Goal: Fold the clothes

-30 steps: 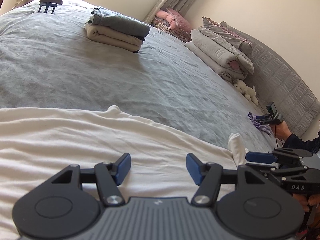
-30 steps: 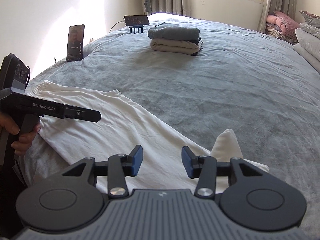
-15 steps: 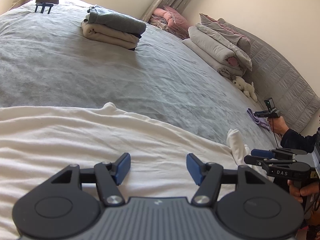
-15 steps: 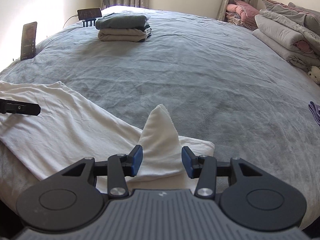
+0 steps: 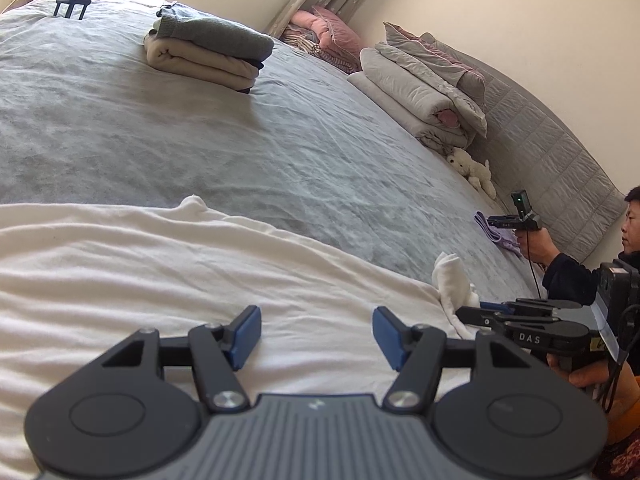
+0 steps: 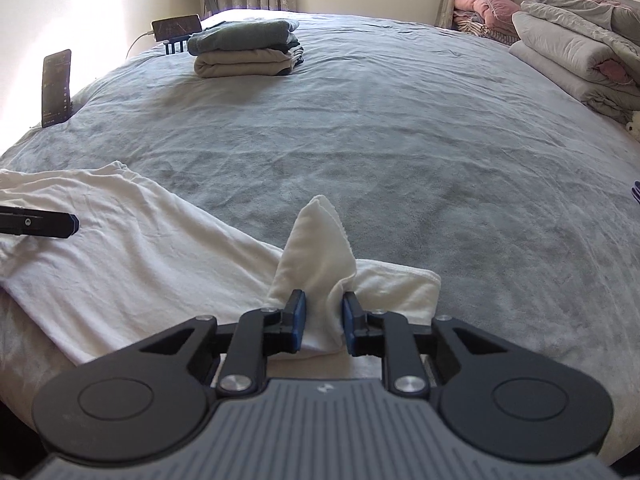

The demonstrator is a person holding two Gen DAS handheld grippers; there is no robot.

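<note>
White garment (image 6: 132, 248) lay spread on the grey bed (image 6: 400, 140) at seven o'clock; right tongs (image 6: 323, 322) were closing on its raised corner, left tongs (image 5: 316, 334) stood apart above it.

A garment (image 6: 132, 248) lies spread along the near edge of the bed (image 6: 400, 140), its right corner standing up between the closing jaws of the right gripper (image 6: 323, 322), with the left gripper (image 5: 316, 334) over its left part. A stack of folded clothes (image 6: 246, 50) sits at the far side, a phone on a stand (image 6: 176, 28) just behind it and another phone (image 6: 57, 88) propped at the left edge. Folded quilts (image 6: 576, 60) are piled along the right, a soft toy (image 5: 474, 170) before them.
</note>
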